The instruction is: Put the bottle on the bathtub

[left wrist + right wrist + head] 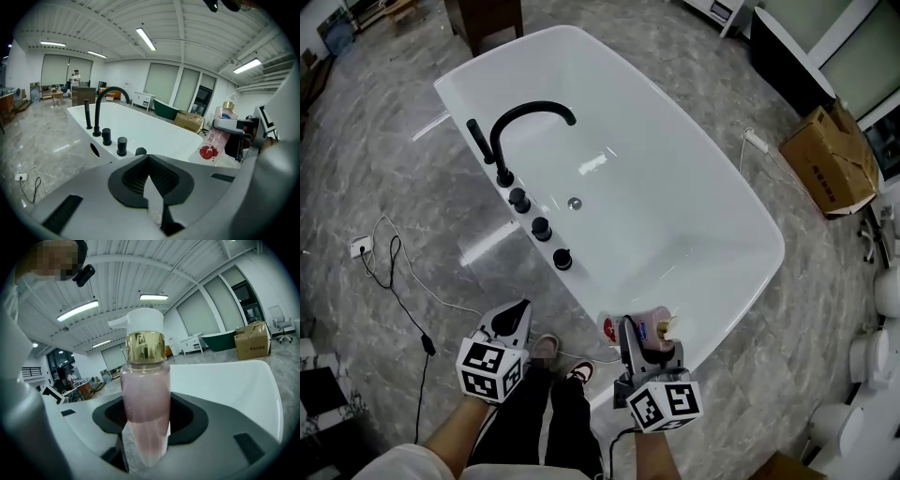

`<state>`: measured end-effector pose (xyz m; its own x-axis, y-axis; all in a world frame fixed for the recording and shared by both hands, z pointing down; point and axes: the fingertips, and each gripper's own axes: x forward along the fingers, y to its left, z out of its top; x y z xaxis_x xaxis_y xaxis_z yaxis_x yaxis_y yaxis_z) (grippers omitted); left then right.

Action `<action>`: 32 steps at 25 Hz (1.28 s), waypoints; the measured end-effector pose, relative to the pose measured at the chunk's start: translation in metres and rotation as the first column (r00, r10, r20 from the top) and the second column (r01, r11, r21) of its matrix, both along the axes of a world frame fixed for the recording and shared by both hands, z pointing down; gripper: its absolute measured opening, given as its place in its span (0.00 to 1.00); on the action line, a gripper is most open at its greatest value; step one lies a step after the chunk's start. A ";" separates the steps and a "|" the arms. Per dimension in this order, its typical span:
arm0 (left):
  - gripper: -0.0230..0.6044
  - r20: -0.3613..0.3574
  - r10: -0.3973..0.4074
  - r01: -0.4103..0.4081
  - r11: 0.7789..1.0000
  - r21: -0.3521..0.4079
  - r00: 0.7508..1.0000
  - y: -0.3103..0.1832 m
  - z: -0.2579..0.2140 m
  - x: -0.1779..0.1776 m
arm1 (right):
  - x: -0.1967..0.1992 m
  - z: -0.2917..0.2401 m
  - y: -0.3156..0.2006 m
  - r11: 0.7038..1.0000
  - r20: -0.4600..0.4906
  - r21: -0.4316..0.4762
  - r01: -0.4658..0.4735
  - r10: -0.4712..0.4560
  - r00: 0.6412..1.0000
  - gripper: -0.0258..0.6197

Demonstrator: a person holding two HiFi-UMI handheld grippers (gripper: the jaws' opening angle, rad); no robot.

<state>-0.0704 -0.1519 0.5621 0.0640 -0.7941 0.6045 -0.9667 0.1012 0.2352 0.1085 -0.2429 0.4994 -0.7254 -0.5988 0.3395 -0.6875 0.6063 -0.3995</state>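
Note:
A pink bottle (654,330) with a gold collar and a white pump hangs over the near rim of the white bathtub (772,246). My right gripper (652,343) is shut on it. In the right gripper view the bottle (145,399) stands upright between the pads, gripped at its lower body by that gripper (145,430). The left gripper view shows the bottle (216,136), with a red print, at the right above the tub's edge (140,129). My left gripper (517,313) hangs left of the tub's near end over the floor. Its pads (161,176) meet with nothing between them.
A black arched faucet (525,117) and a row of black knobs (542,228) line the tub's left rim. A cardboard box (830,155) stands on the floor at the right. A cable with a socket (361,247) lies at the left. The person's shoes (547,347) are by the tub.

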 end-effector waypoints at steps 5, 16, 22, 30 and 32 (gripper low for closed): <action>0.04 -0.008 -0.037 0.037 0.999 -0.013 0.999 0.011 0.019 -0.003 | -0.010 0.023 -0.002 0.999 -0.014 -0.009 0.039 -0.039 0.999 0.40; 0.04 -0.004 -0.105 0.105 0.993 -0.045 0.994 0.032 0.042 -0.031 | -0.049 0.055 -0.008 0.995 -0.026 -0.013 0.099 -0.099 0.995 0.41; 0.04 -0.007 -0.127 0.127 0.990 -0.070 0.992 0.044 0.058 -0.040 | -0.064 0.069 -0.013 0.993 -0.033 -0.008 0.114 -0.114 0.993 0.41; 0.04 -0.025 -0.158 0.155 0.983 -0.095 0.987 0.056 0.076 -0.047 | -0.078 0.084 -0.021 0.993 -0.043 -0.016 0.118 -0.118 0.992 0.41; 0.04 -0.027 -0.162 0.159 0.983 -0.092 0.986 0.055 0.078 -0.048 | -0.081 0.087 -0.023 0.992 -0.043 -0.009 0.123 -0.123 0.991 0.41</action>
<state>-0.1188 -0.0969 0.6399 -0.0377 -0.7389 0.6727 -0.9276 0.2763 0.2514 0.0278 -0.2660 0.5859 -0.7781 -0.5035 0.3756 -0.6244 0.6852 -0.3749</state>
